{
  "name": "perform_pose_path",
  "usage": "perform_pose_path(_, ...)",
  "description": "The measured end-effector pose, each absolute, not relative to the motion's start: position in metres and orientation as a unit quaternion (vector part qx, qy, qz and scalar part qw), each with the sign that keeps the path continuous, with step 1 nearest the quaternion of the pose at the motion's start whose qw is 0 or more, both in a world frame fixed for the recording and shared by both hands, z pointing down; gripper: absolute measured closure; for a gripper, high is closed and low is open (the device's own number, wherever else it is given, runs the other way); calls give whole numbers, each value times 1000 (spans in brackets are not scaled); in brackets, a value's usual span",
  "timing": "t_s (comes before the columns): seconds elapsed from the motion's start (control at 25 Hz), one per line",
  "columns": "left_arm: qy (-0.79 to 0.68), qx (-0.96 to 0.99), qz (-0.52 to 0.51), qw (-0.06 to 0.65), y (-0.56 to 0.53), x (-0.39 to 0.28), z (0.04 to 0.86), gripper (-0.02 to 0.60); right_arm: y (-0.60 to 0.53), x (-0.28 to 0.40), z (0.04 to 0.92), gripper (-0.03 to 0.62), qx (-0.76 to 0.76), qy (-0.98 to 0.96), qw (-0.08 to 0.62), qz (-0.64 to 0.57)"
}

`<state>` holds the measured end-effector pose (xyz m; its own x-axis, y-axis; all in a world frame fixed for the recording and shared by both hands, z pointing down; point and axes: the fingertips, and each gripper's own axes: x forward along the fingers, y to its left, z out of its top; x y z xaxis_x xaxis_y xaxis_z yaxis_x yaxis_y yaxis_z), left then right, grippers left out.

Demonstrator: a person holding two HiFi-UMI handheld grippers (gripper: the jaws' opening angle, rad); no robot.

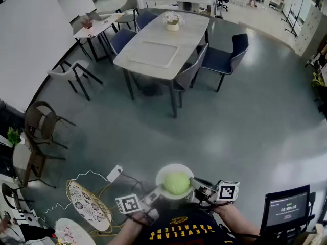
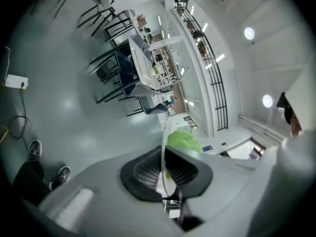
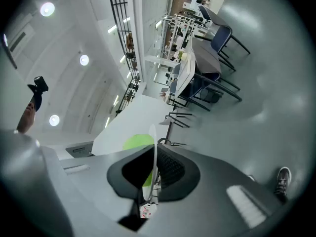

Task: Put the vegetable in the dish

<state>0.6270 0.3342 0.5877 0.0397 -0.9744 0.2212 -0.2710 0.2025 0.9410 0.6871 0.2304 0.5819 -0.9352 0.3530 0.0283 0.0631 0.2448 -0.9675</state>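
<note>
A white dish (image 1: 164, 174) is held in the air close to the person's chest, with a round green cabbage (image 1: 177, 182) lying in it. My left gripper (image 1: 155, 192) is shut on the dish's left rim and my right gripper (image 1: 196, 184) on its right rim. In the left gripper view the dish (image 2: 163, 147) shows edge-on, pinched in the left gripper (image 2: 165, 171), and the cabbage (image 2: 183, 141) bulges beyond it. The right gripper view has the same dish (image 3: 154, 144) clamped edge-on in the right gripper (image 3: 153, 170), with the cabbage (image 3: 135, 142) to its left.
Grey floor lies below. A long white table (image 1: 162, 37) with blue chairs stands far ahead. A white power strip (image 1: 115, 173) and its cable lie on the floor at the left, beside a round patterned stool (image 1: 88, 203). A small screen (image 1: 286, 208) stands at the right.
</note>
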Motion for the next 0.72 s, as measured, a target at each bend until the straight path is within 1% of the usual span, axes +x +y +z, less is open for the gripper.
perform_pose_path(0.24,-590,514,-377,495,340,645,568,569,234,700,565,576,-145,-791,108,584)
perform_pose_path(0.48,-593,497,-397,494,339,624,574,569,232,676,566,576,-157,-789,119,582)
perform_pose_path(0.72,-592,507,-388,492,342,594,550,569,235,649,539,578,-137,-796,122,576)
